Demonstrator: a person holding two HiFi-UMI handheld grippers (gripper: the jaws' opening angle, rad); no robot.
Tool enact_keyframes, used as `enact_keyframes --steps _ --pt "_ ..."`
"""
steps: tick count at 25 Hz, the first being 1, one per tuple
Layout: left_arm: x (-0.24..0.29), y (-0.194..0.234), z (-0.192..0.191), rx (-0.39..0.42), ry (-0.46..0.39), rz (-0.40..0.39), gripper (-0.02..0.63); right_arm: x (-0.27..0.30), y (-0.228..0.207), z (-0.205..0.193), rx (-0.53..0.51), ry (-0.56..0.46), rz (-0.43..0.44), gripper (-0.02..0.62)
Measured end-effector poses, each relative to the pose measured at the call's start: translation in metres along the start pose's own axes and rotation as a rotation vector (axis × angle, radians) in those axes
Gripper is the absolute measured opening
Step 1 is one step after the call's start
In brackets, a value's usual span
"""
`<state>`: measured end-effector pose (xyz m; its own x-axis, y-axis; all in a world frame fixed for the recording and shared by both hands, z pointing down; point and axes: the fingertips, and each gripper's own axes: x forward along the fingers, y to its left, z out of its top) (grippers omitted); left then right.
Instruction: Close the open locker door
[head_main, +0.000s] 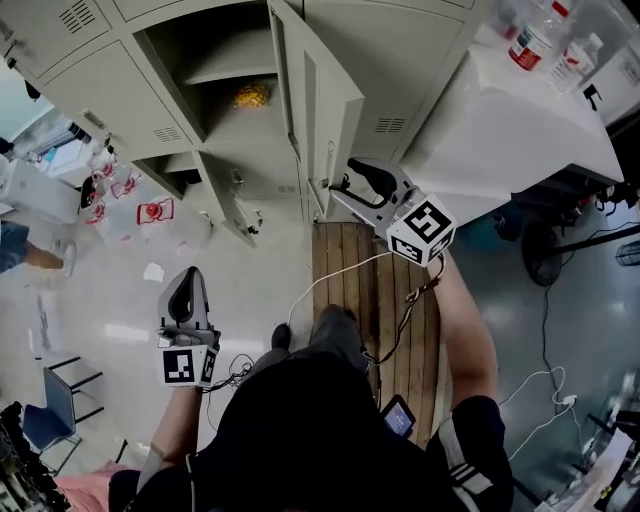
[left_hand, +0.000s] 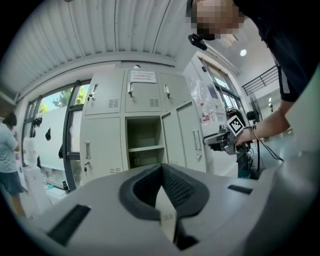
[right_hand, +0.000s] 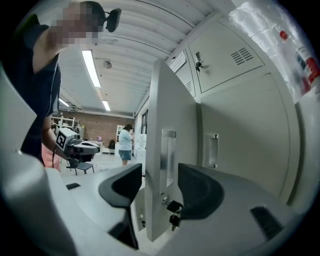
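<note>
The tall grey locker door (head_main: 322, 105) stands swung out from the locker bank, with its compartment (head_main: 215, 70) open behind it. My right gripper (head_main: 340, 190) is at the door's free edge, low by the handle. In the right gripper view the door's edge (right_hand: 159, 150) stands between the open jaws of my right gripper (right_hand: 160, 185), with a gap on each side. A small key (right_hand: 173, 214) hangs from the lock. My left gripper (head_main: 186, 290) hangs shut over the floor, away from the lockers. The left gripper view shows my left gripper (left_hand: 163, 190) empty, facing the open compartment (left_hand: 144, 142).
A lower locker door (head_main: 232, 208) also stands open to the left. Something yellow (head_main: 252, 95) lies inside the open compartment. A white table (head_main: 500, 125) with bottles (head_main: 535, 40) is at the right. I stand by a wooden pallet (head_main: 385, 275) with cables. A person (right_hand: 125, 142) stands farther off.
</note>
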<state>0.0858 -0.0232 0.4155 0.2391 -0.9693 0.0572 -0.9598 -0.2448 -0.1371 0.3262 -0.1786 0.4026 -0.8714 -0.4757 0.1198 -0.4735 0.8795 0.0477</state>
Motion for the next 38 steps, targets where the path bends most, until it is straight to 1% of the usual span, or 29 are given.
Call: enact_keyframes --steps 3,6,7,10,12,20,26,32,35,38 --pt "0.0 -0.003 0.0 0.006 0.008 0.032 0.003 0.006 0.003 -0.005 0.002 0.001 0.077 0.222" --pt "0.0 -0.006 0.001 0.014 0.016 0.044 0.003 0.008 0.006 -0.004 0.003 -0.013 0.121 0.19" --pt "0.001 -0.007 0.001 0.017 0.017 0.046 0.003 0.009 0.007 -0.003 0.002 -0.02 0.133 0.189" --pt "0.002 -0.01 0.001 0.024 0.023 0.049 0.003 0.011 0.008 -0.003 0.0 -0.026 0.158 0.176" --pt "0.002 -0.011 0.0 0.027 0.029 0.051 0.003 0.012 0.01 -0.003 -0.006 -0.022 0.172 0.152" --pt "-0.001 -0.013 0.002 0.034 0.023 0.051 0.003 0.02 0.021 -0.001 -0.004 -0.009 0.231 0.147" --pt "-0.008 -0.002 0.0 0.027 0.021 0.064 0.003 0.028 0.03 0.001 0.001 -0.006 0.238 0.141" --pt "-0.016 0.012 -0.002 0.02 0.018 0.068 0.003 0.042 0.042 0.003 -0.003 0.008 0.225 0.137" --pt "-0.021 0.023 -0.002 0.015 0.012 0.066 0.003 0.054 0.052 0.005 -0.005 0.008 0.206 0.13" --pt "-0.028 0.04 -0.003 0.015 0.007 0.066 0.003 0.068 0.061 0.008 0.0 0.003 0.167 0.127"
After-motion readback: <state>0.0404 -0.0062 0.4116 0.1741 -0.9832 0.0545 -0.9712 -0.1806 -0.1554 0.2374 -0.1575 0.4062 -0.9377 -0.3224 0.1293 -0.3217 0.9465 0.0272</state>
